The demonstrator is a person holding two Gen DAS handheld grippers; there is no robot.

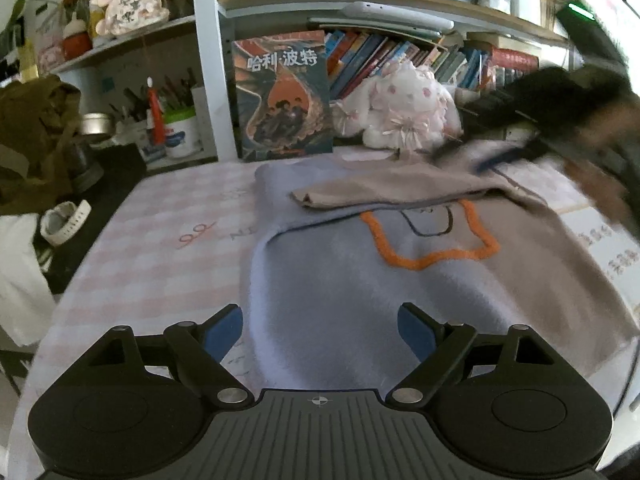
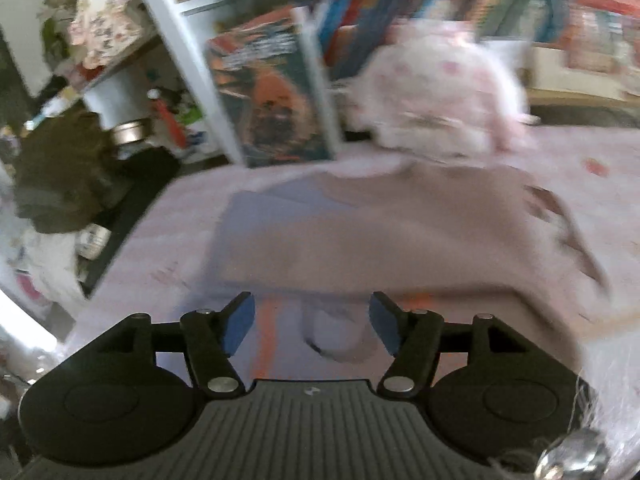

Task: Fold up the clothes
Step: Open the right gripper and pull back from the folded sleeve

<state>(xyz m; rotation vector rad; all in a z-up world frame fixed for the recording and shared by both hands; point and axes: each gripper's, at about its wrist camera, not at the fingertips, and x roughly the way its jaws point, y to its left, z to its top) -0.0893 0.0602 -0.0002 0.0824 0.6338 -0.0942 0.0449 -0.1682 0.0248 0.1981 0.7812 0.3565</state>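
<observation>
A blue and beige sweater [image 1: 340, 280] with an orange outline design [image 1: 424, 240] lies on the checked table. One beige sleeve [image 1: 384, 192] is folded across its upper part. My left gripper [image 1: 320, 332] is open and empty, above the sweater's near hem. My right gripper [image 2: 312, 326] is open and empty, above the sweater [image 2: 360, 232], with the orange design [image 2: 264, 336] between its fingers. The right wrist view is motion-blurred. In the left wrist view the right gripper [image 1: 496, 164] shows as a dark blur at the far right, over the sleeve.
A standing book [image 1: 284, 96], a pink plush toy [image 1: 404, 108] and a row of books stand at the table's back. Shelves with pens, jars and a tin [image 1: 96, 124] are at the left. An olive garment [image 1: 32, 140] and a white watch [image 1: 64, 220] lie beside the table's left edge.
</observation>
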